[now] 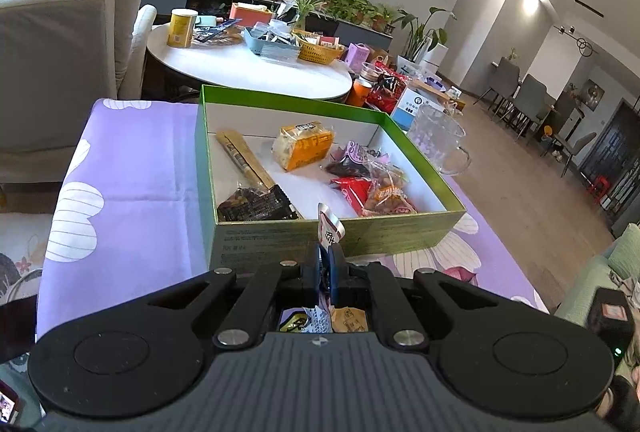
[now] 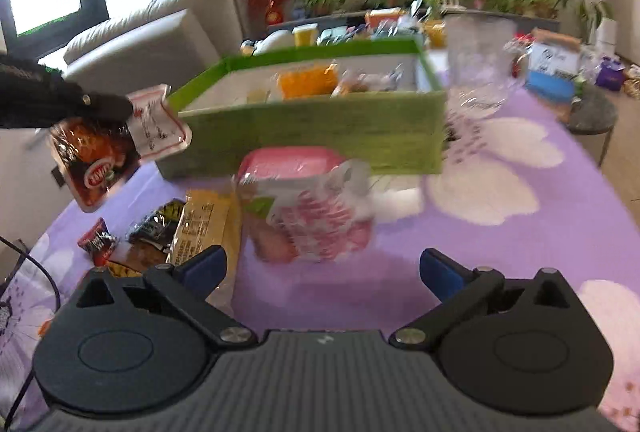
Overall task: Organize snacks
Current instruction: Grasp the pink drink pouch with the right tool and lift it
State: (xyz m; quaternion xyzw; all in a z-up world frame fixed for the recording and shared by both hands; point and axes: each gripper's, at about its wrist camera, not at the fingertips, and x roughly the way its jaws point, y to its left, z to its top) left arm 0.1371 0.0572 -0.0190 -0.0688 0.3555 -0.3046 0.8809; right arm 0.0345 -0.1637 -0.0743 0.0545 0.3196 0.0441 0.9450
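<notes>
A green box point(image 1: 340, 232) with a white inside stands on the purple floral cloth point(image 1: 132, 168) and holds several snacks: an orange pack point(image 1: 306, 148), a long tan stick point(image 1: 244, 160), a black pack point(image 1: 256, 206), red and clear packs point(image 1: 372, 188). My left gripper point(image 1: 328, 252) is shut on a red-and-white snack packet point(image 1: 330, 228), just before the box's near wall. In the right wrist view that packet point(image 2: 116, 144) hangs from the left gripper left of the box point(image 2: 312, 124). My right gripper point(image 2: 322, 266) is open, just short of a pink-and-white wrapped snack point(image 2: 308, 204).
Loose packets point(image 2: 176, 228) lie on the cloth at the left. A glass mug point(image 1: 438, 140) stands right of the box. A round white table point(image 1: 248, 68) with baskets and a yellow can stands behind. A sofa point(image 1: 60, 32) is at the left.
</notes>
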